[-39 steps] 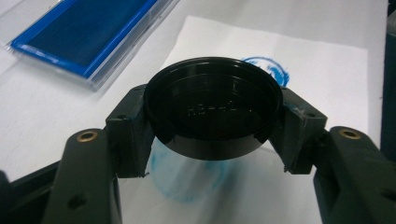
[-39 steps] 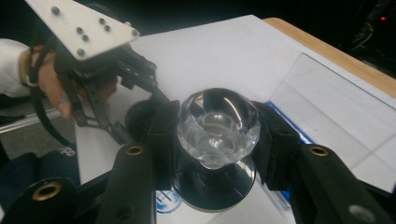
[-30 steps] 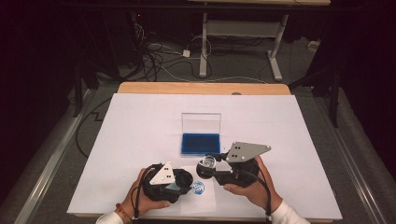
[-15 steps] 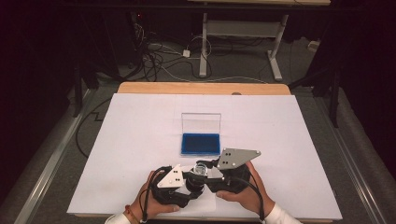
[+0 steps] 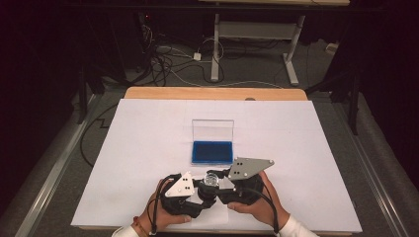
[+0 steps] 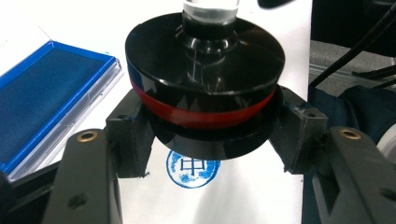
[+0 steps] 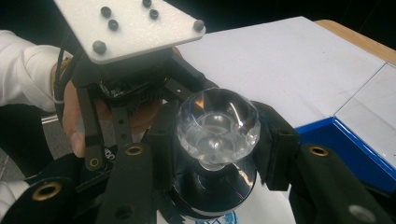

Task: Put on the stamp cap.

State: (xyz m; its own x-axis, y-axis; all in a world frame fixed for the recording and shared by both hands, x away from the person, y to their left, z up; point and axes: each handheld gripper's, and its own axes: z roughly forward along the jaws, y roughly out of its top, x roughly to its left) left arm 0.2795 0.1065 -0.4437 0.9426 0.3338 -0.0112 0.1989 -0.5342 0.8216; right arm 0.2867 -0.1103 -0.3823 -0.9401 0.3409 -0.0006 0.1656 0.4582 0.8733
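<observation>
a round stamp (image 6: 205, 88) with a black disc body, a red band and a clear faceted knob (image 7: 217, 125) is held just above the near middle of the white sheet (image 5: 148, 143), over a round blue imprint (image 6: 192, 169) printed on the paper. the left gripper (image 5: 200, 193) pinches the stamp's lower black disc, its jaws pressed on either side of it. the right gripper (image 5: 223, 187) reaches in from the right with its jaws either side of the clear knob; whether they press on it i cannot tell. just beyond the stamp lies an open blue ink pad (image 5: 212, 152) with its clear lid (image 5: 213, 130) standing upright at the far edge; nothing lies between pad and stamp. half a second ago the two grippers were already together over this spot; a second ago they were slightly apart and the imprint lay bare between them. the white sheet covers a wooden table (image 5: 212, 93); behind it, a dark room with cables (image 5: 168, 59) on the floor and the legs of a desk frame (image 5: 291, 64).
</observation>
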